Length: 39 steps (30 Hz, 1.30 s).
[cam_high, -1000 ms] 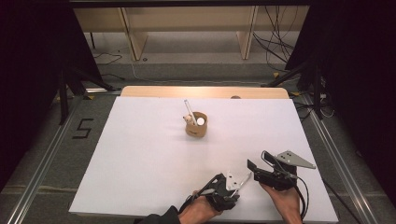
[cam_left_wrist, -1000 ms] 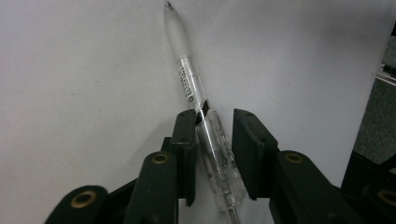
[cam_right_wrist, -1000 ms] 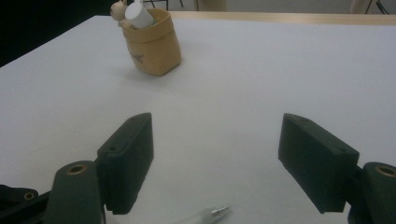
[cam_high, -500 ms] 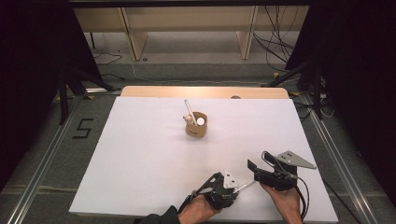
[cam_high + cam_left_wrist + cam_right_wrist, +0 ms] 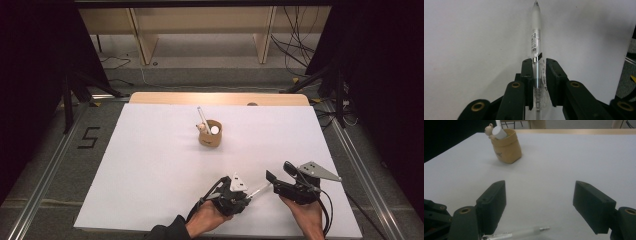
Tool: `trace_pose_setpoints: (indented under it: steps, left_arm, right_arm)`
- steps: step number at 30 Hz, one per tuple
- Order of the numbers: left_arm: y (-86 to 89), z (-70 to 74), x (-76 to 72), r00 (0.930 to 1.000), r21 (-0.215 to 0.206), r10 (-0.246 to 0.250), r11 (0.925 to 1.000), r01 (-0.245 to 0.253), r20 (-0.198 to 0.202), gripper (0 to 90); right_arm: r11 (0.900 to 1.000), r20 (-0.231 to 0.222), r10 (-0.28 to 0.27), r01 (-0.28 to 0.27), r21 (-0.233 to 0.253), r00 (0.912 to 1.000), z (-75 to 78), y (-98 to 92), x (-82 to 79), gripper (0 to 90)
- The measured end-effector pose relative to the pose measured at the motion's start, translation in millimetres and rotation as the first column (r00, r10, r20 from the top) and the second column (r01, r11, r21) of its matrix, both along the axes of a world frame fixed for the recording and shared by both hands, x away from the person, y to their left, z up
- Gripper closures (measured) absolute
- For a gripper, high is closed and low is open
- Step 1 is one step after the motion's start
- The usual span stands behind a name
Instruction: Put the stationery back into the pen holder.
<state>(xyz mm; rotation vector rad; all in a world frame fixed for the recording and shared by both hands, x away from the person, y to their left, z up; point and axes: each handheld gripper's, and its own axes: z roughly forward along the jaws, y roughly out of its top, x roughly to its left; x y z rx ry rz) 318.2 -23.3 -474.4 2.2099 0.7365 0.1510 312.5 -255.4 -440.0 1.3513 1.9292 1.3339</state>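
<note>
A clear pen (image 5: 535,42) with a frosted cap lies along the jaws of my left gripper (image 5: 539,67), which is shut on its barrel. In the high view the left gripper (image 5: 248,196) sits near the table's front edge, and the pen (image 5: 260,190) points right toward my right gripper (image 5: 279,171). The right gripper (image 5: 540,205) stands wide open just above the pen's tip (image 5: 524,233), with nothing between its fingers. A tan cup (image 5: 210,134) with a small bear figure and white pens stands at mid-table; it is also ahead in the right gripper view (image 5: 507,146).
The white table top (image 5: 150,165) ends in a wooden strip (image 5: 220,98) at the far side. Dark stands and cables flank the table on both sides. A floor marking "5" (image 5: 89,137) lies to the left.
The pen's tip has edged slightly right, closer under the right gripper's open jaws. Both hands have otherwise stayed near the front edge.
</note>
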Motion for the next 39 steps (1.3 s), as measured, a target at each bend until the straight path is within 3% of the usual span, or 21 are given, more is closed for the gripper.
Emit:
trace_pose_setpoints:
  steps: [4, 10, 18, 22, 29, 36, 39]
  left_arm:
    - [9.0, 3.6, 6.7, 0.9997, -0.016, 0.023, 0.9996, -0.023, 0.003, 76.5]
    - [30.3, 11.8, 19.0, 0.9974, -0.074, 0.072, 0.9947, -0.071, 0.008, 76.5]
    - [56.7, 20.6, 28.4, 0.9937, -0.152, 0.112, 0.9821, -0.111, -0.006, 76.4]
    - [67.2, 20.1, 29.7, 0.992, -0.165, 0.126, 0.9781, -0.126, -0.011, 76.4]
    - [81.6, 18.6, 29.0, 0.9896, -0.186, 0.143, 0.972, -0.143, -0.013, 76.4]
    - [90.8, 18.8, 27.2, 0.9878, -0.209, 0.155, 0.9656, -0.155, -0.014, 76.4]
    - [93.4, 19.7, 25.6, 0.9881, -0.214, 0.153, 0.9648, -0.152, -0.012, 76.4]
  right_arm:
    - [1.0, -0.004, 0.0, 0.0, 0.015, 1.0, 0.7, -1.2, -0.7, 27.5]
    - [0.999, -0.012, 0.01, -0.009, 0.037, 0.9999, -0.6, -2.0, -0.3, 27.5]
    - [0.992, -0.056, 0.055, -0.048, 0.114, 0.9969, -4.9, 3.6, 1.5, 27.5]
    - [0.986, -0.072, 0.078, -0.067, 0.154, 0.9944, -6.2, 6.7, 3.0, 27.4]
    - [0.96, -0.12, 0.141, -0.105, 0.26, 0.9828, -9.5, 16.0, 7.3, 27.4]
    - [0.937, -0.153, 0.196, -0.139, 0.321, 0.9686, -13.2, 30.5, 13.8, 27.4]
    - [0.923, -0.17, 0.219, -0.147, 0.357, 0.9607, -14.7, 35.4, 16.8, 27.4]
